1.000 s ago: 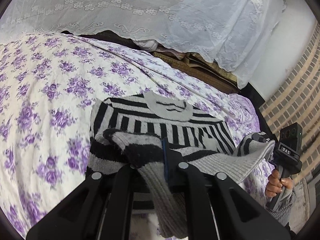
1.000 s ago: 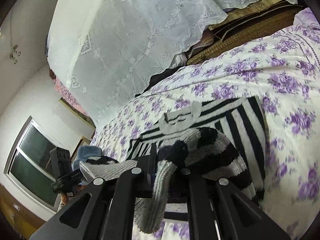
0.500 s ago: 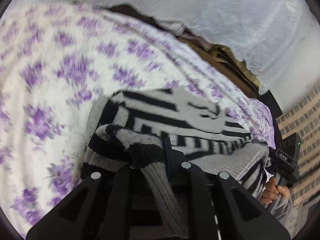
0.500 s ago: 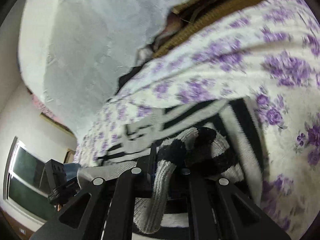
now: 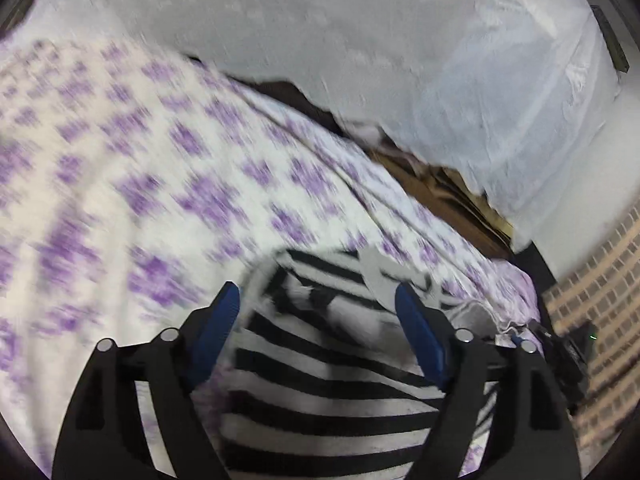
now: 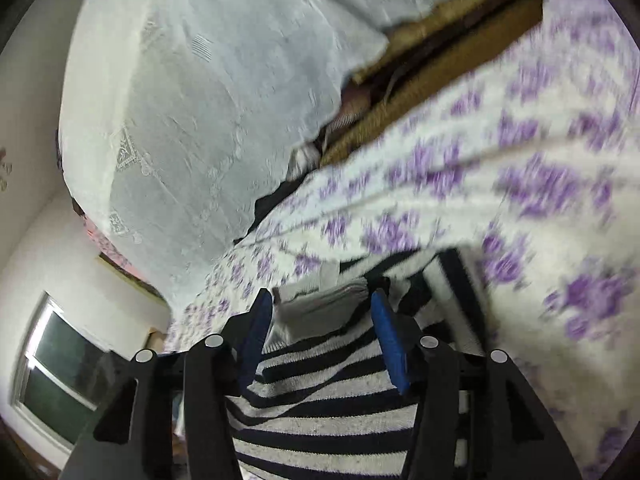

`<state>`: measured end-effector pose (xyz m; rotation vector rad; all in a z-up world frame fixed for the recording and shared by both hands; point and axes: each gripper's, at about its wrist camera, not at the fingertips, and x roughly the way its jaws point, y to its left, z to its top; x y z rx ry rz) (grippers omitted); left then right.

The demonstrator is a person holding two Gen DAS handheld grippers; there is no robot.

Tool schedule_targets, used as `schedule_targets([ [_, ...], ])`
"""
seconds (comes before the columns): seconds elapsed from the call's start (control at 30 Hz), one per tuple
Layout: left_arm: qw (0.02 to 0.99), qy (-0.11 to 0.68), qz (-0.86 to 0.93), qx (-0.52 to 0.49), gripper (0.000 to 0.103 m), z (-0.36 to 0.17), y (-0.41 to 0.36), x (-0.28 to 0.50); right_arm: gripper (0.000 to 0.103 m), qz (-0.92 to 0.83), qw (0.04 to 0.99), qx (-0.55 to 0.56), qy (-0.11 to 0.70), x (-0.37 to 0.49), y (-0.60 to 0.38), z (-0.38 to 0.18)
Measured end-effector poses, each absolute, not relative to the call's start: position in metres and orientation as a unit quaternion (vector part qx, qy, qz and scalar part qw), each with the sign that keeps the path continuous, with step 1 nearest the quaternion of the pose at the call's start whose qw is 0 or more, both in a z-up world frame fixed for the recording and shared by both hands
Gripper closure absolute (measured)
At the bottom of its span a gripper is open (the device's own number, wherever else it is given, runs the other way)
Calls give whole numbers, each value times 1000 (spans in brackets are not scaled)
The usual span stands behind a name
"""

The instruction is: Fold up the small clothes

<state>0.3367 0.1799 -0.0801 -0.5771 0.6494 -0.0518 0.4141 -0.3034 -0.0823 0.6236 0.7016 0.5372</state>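
Sweater (image 5: 320, 392) in black and grey-white stripes lies on the bed, on a white sheet (image 5: 120, 184) printed with purple flowers, right under both grippers. Its lower part looks brought up over the body, so one fold seems laid; the sleeves and a final halving probably remain, though blur hides much of the outline. The left gripper (image 5: 318, 304) has just been opening, and its blue pads stand wide apart over the stripes with nothing pressed between them. The right gripper (image 6: 322, 300) has likewise just been opening, about halfway, with a grey ribbed edge (image 6: 320, 312) of the knit loose between its jaws, not pinched. The knit is thick, soft and fuzzy, its stripes bending over gentle humps. Behind the bed hangs a thin white lace cloth (image 6: 192, 100), stiffly draped.
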Motion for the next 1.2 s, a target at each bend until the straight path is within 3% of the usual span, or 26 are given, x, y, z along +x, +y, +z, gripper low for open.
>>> schedule_targets([
  [0.17, 914, 342, -7, -216, 24, -79, 162, 342, 53, 238, 893, 187, 332, 401, -274, -67],
  [0.23, 920, 353, 22, -167, 17, -81, 152, 354, 53, 221, 908, 144, 327, 406, -268, -65],
  [0.5, 899, 398, 24, -183, 17, -93, 156, 407, 49, 183, 901, 113, 376, 465, -270, -84],
  [0.63, 908, 397, 33, -134, 16, -95, 132, 420, 50, 199, 891, 118, 390, 477, -262, -95],
  [0.67, 903, 412, 61, -108, 14, -104, 127, 427, 57, 203, 890, 114, 392, 477, -259, -98],
  [0.7, 890, 437, 87, -92, 13, -119, 127, 436, 92, 205, 888, 113, 396, 477, -258, -102],
  [0.77, 865, 476, 103, -123, 11, -147, 140, 448, 92, 187, 884, 137, 407, 482, -269, -112],
  [0.97, 865, 450, 153, -160, 6, -143, 163, 436, 93, 163, 875, 169, 425, 485, -283, -128],
  [1.1, 881, 410, 170, -165, 8, -127, 160, 409, 78, 118, 899, 169, 386, 468, -286, -113],
  [1.2, 908, 372, 113, -153, 8, -97, 133, 394, 79, 138, 922, 136, 337, 445, -264, -84],
])
